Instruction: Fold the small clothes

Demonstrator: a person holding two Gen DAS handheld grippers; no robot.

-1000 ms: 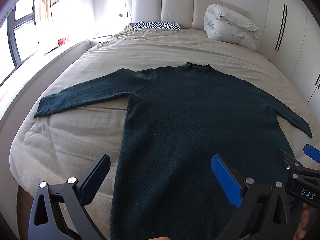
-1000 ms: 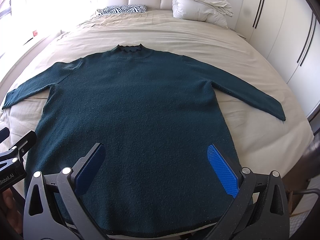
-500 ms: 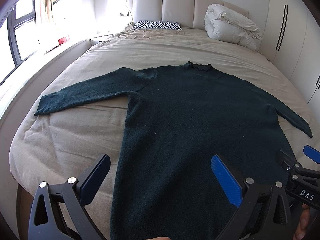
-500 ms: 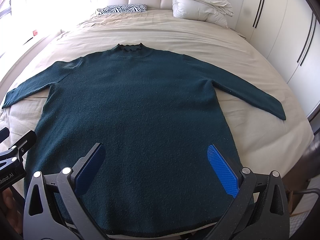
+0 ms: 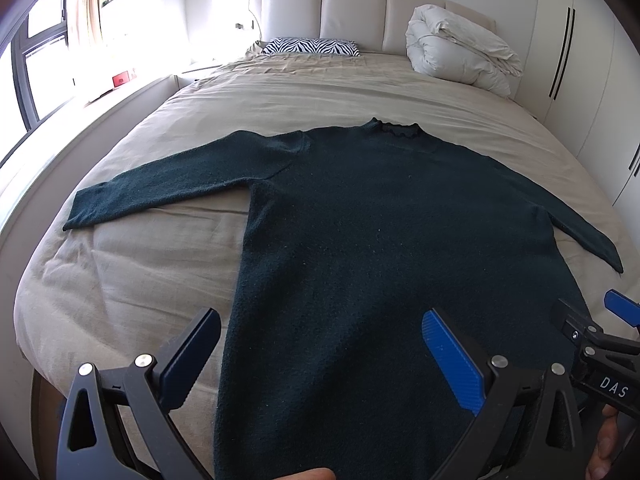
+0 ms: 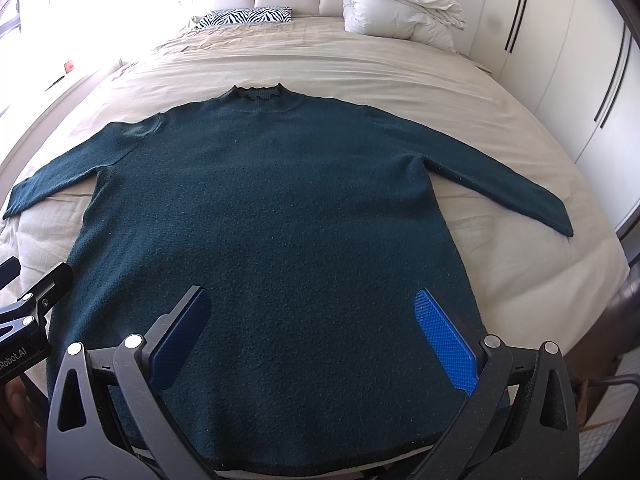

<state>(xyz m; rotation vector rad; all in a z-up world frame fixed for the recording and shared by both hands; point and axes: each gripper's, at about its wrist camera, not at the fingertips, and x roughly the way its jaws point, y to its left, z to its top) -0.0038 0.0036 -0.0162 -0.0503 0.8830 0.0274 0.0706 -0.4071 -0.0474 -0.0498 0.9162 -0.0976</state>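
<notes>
Covering a wide beige bed (image 5: 248,104) with a padded headboard (image 5: 352,8) and white wardrobes (image 6: 568,80), the dark green sweater (image 6: 272,216) lies flat, sleeves out. Left gripper (image 5: 320,354) and right gripper (image 6: 316,330) hover spread above its hem, unchanged from before.

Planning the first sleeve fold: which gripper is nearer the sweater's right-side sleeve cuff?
Right. The right gripper hangs over the sweater's hem, with that cuff ahead to its right. The left gripper hangs over the hem's opposite side.
</notes>
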